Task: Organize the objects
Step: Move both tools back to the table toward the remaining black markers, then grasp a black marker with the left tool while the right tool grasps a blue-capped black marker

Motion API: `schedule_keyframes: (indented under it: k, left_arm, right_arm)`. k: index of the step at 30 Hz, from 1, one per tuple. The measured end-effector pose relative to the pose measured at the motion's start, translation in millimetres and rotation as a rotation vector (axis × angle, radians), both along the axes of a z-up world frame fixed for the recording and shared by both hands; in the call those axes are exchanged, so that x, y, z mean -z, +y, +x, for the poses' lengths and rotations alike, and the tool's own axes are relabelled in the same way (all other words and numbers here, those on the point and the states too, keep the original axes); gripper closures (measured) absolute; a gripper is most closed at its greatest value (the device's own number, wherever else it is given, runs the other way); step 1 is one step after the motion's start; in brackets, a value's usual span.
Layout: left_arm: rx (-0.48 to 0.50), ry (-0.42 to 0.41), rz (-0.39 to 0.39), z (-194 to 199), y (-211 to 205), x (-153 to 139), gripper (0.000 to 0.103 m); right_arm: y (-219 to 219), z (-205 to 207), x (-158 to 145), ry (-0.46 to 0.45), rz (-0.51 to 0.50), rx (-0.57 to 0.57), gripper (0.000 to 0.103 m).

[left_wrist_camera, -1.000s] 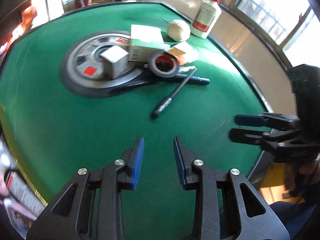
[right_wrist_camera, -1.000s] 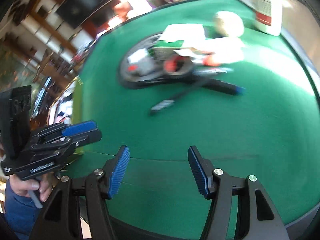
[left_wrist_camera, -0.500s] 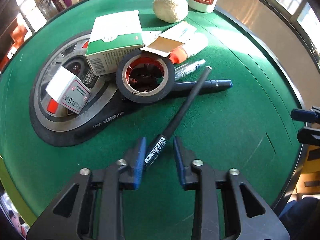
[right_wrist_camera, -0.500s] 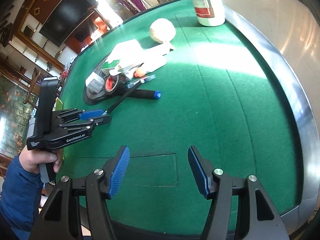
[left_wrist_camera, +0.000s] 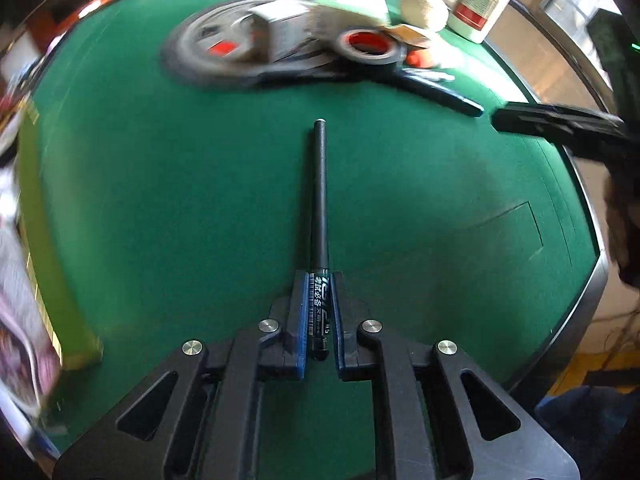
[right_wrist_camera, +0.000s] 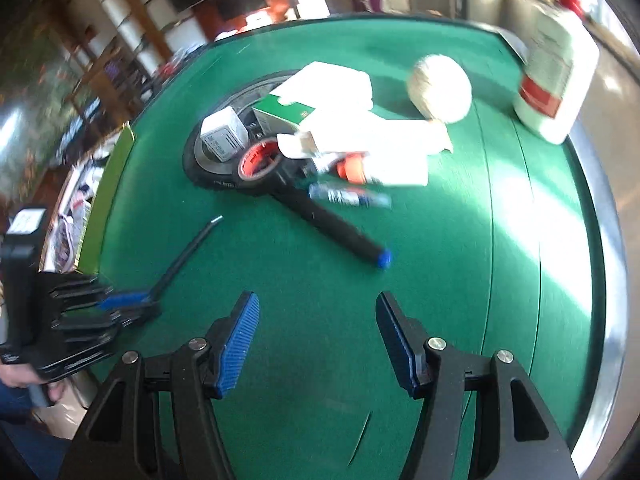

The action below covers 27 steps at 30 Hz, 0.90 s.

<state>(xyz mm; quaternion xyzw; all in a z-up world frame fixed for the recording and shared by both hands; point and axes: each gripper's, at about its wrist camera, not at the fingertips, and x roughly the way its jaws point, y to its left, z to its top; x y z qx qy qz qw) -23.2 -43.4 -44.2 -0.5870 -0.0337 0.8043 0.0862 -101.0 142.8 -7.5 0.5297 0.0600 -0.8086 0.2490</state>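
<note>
My left gripper is shut on a black pen, gripping its printed end; the pen points straight ahead over the green felt table. In the right wrist view the left gripper holds that pen at the lower left. My right gripper is open and empty above the table's near part; it also shows in the left wrist view. A pile lies beyond: a black tape roll, a green and white box, a small grey box, a black marker with blue tip.
A ball of twine and a white bottle with a red label stand at the far right. A round black and silver object lies under the boxes. A small clear pen lies by the marker. The table's metal rim curves on the right.
My left gripper has closed on the black pen and pulled it away from the pile, toward the near side. My right gripper has moved closer to the pile and stays open.
</note>
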Motion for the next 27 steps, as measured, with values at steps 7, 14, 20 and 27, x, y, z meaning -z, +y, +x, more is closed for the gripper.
schedule_keyframes:
  k: [7,14,20,27]
  left_arm:
    - [-0.059,-0.018,0.037,21,-21,-1,0.094]
    - [-0.051,-0.022,0.029,16,-19,-2,0.094]
    - [-0.024,0.015,-0.007,21,-26,-5,0.094]
    - [-0.027,0.044,0.025,23,-28,-12,0.094]
  right_arm:
    - [-26,-47,31,-0.037,0.092,-0.093,0.057]
    - [-51,-11,34,-0.010,0.184,-0.142,0.088]
    - [-45,45,33,-0.073,0.128,-0.085,0.090]
    - [-39,95,26,-0.135,0.006,-0.031,0.090]
